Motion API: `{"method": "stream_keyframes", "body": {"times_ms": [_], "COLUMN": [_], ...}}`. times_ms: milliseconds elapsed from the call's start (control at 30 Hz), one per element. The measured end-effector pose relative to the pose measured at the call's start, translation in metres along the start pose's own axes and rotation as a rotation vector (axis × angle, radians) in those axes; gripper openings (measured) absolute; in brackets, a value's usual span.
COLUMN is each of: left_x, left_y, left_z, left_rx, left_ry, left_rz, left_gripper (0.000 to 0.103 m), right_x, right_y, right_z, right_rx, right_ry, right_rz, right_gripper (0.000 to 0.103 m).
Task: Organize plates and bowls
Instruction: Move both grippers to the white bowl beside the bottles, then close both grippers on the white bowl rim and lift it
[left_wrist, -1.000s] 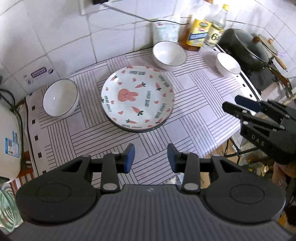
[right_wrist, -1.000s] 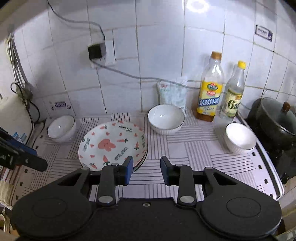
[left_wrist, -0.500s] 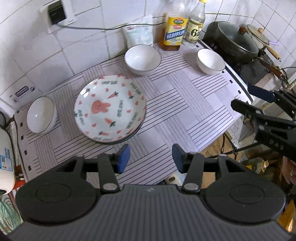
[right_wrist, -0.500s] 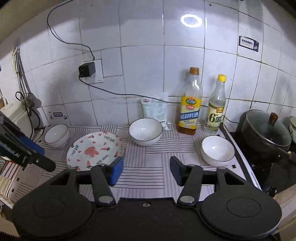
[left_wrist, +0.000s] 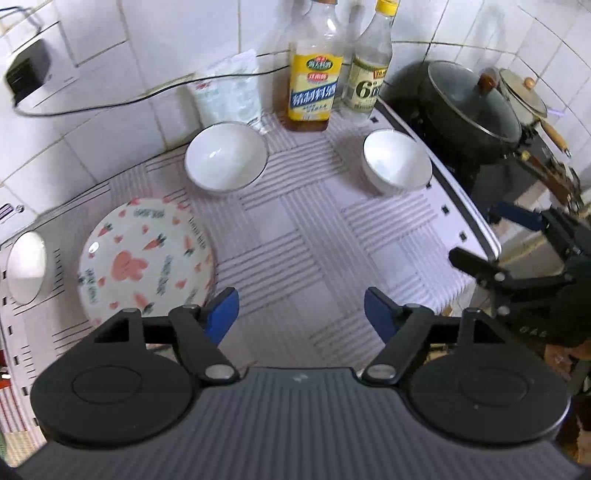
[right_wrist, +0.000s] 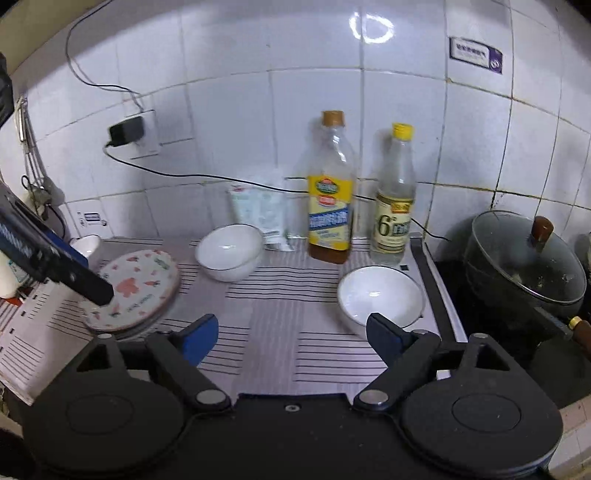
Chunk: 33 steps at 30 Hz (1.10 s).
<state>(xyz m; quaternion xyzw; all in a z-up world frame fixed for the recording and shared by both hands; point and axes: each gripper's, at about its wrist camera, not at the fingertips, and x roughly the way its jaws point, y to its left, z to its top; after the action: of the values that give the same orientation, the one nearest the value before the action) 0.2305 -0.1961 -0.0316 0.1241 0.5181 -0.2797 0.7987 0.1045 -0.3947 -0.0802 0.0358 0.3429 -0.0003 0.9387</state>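
A stack of rabbit-and-carrot plates (left_wrist: 147, 258) (right_wrist: 135, 290) lies on the left of the striped counter mat (left_wrist: 295, 229). Three white bowls stand apart: one at the far left (left_wrist: 27, 271) (right_wrist: 86, 245), one at the back middle (left_wrist: 226, 161) (right_wrist: 229, 251), one at the right edge (left_wrist: 397, 160) (right_wrist: 380, 299). My left gripper (left_wrist: 301, 314) hovers over the mat's front, its jaws opening with nothing between them. My right gripper (right_wrist: 291, 334) is opening too, empty, with its right finger (right_wrist: 384, 334) just in front of the right bowl. It also shows at the right of the left wrist view (left_wrist: 476, 236).
Two bottles (right_wrist: 330, 192) (right_wrist: 393, 199) and a white pouch (right_wrist: 262, 214) stand against the tiled wall. A lidded black pot (right_wrist: 524, 262) sits on the stove to the right. A plug and cable (right_wrist: 125, 131) run along the wall. The counter drops off at the front.
Both grippers have opened wide and swung to the right along the counter. The plates and left bowl slid toward the left of both views; the right bowl and pot came closer.
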Motion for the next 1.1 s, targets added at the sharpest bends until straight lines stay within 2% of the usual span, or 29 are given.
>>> {"method": "stream_keyframes", "body": {"times_ms": [133,167,233,333,433,500,567,700,767,867,967,1033,1067,1100], "left_x": [0.028,0.036,0.052,0.078,0.103,0.123,0.137,0.162,0.171,0.178,0.197,0.213,0.220,0.228], "left_y": [-0.022,-0.026,-0.034,-0.042,-0.045,-0.045,-0.046,-0.058,-0.063,-0.067,-0.067,-0.065,-0.064,-0.063], "left_z": [0.016,0.018,0.022,0.033,0.044,0.053,0.059,0.074,0.084,0.092,0.097,0.100,0.100,0.100], "left_rx": [-0.022,-0.029,-0.042,-0.062,-0.125,-0.170,-0.211,-0.222,-0.241,-0.266,-0.280,-0.279,-0.287,-0.296], "left_ry": [-0.040,-0.054,-0.097,-0.117,-0.110,-0.077,-0.071,-0.065,-0.027,-0.047,-0.022,-0.007,0.004,0.018], "left_rz": [-0.021,-0.027,-0.037,-0.041,-0.049,-0.089,-0.098,-0.121,-0.140,-0.153,-0.153,-0.150,-0.143,-0.132], "left_gripper": [0.084,0.087,0.088,0.088,0.089,0.088,0.087,0.086,0.086,0.086,0.081,0.069,0.060,0.056], "right_x": [0.032,0.041,0.060,0.093,0.119,0.132,0.142,0.160,0.169,0.178,0.180,0.183,0.184,0.187], "right_y": [-0.030,-0.035,-0.043,-0.054,-0.067,-0.076,-0.082,-0.087,-0.085,-0.085,-0.095,-0.096,-0.097,-0.097], "right_z": [-0.013,-0.017,-0.029,-0.043,-0.050,-0.052,-0.054,-0.054,-0.052,-0.047,-0.043,-0.043,-0.044,-0.043], "right_rx": [-0.010,-0.022,-0.062,-0.109,-0.096,-0.072,-0.052,-0.068,-0.100,-0.134,-0.094,-0.091,-0.094,-0.095], "right_ry": [0.006,0.000,-0.023,0.008,0.047,0.049,0.053,0.053,0.051,0.041,0.023,0.014,0.011,0.011], "right_rz": [0.015,0.007,-0.034,-0.069,-0.053,-0.023,-0.016,0.004,-0.015,-0.055,-0.038,-0.015,-0.014,-0.012], "right_gripper": [0.097,0.098,0.098,0.098,0.098,0.098,0.098,0.098,0.098,0.099,0.099,0.099,0.098,0.098]}}
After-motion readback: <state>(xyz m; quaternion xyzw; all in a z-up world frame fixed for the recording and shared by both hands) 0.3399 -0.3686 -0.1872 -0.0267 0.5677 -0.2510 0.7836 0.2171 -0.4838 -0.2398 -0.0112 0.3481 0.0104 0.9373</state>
